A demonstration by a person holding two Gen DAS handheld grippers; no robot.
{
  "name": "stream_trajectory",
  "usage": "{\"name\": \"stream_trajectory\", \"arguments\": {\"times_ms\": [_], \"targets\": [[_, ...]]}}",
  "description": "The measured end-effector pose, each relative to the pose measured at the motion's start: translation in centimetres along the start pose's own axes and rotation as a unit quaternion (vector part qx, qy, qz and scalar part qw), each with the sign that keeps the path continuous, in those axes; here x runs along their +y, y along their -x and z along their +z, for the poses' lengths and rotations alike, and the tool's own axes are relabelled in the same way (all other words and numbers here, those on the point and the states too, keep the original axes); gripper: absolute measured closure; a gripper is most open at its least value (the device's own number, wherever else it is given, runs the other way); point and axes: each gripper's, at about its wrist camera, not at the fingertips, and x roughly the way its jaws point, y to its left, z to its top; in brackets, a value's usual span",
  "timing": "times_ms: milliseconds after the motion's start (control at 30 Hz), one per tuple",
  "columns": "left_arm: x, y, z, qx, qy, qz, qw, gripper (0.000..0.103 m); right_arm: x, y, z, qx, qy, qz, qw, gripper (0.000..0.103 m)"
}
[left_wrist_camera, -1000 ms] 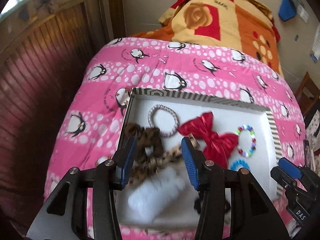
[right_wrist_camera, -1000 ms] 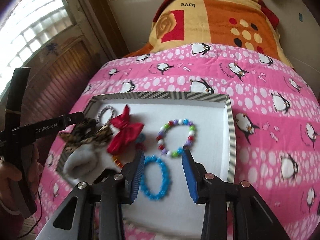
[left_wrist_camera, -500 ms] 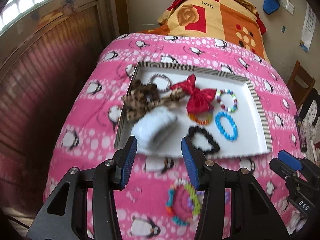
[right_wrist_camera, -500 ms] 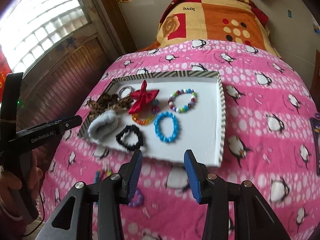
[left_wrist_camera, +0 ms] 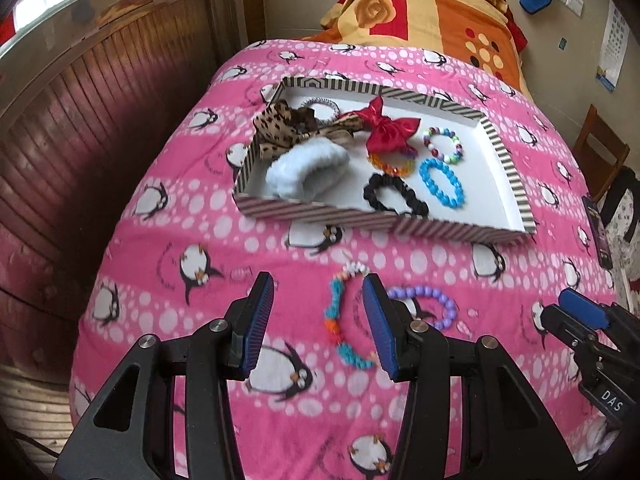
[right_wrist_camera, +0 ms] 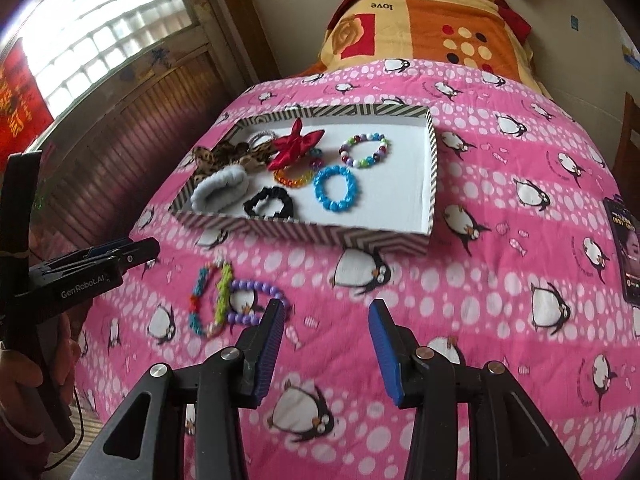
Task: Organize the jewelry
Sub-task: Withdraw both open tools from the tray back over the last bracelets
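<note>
Jaws apart on both grippers, hovering over multicolor bracelet (left_wrist_camera: 344, 316) and purple bracelet (left_wrist_camera: 426, 306); next, probably grab one for the tray (left_wrist_camera: 384, 224).

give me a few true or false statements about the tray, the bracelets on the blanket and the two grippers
1. The blue bead bracelet lies inside the striped tray. True.
2. The purple bead bracelet lies inside the tray. False: it lies on the pink blanket, in front of the tray.
3. The left gripper is shut on the multicolour bracelet. False: its fingers are open, holding nothing.
4. The right gripper is open and empty. True.
</note>
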Motion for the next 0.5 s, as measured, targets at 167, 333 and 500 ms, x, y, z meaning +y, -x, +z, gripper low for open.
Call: {"name": "stream_trajectory", "arguments": {"times_ms": [167,333,500], "targets": [[-0.2,0.7,-1.1,-0.001,0.000,0.001,1.0000,0.057,0.4,0.4,-0.8,0.005,0.010,0.001,1.000,0.061],[-0.2,1.1,-1.9,0.000,-0.001,0.004,1.0000,0.057,0.8,0.8,-1.2,0.004,0.016,0.001,1.000,0.061],[-0.1,1.5,-2.3,-0.003,-0.003,0.009,1.0000,0.057,1.2,0.9,-1.3,0.006,0.022,0.002,1.000,0.060]]}}
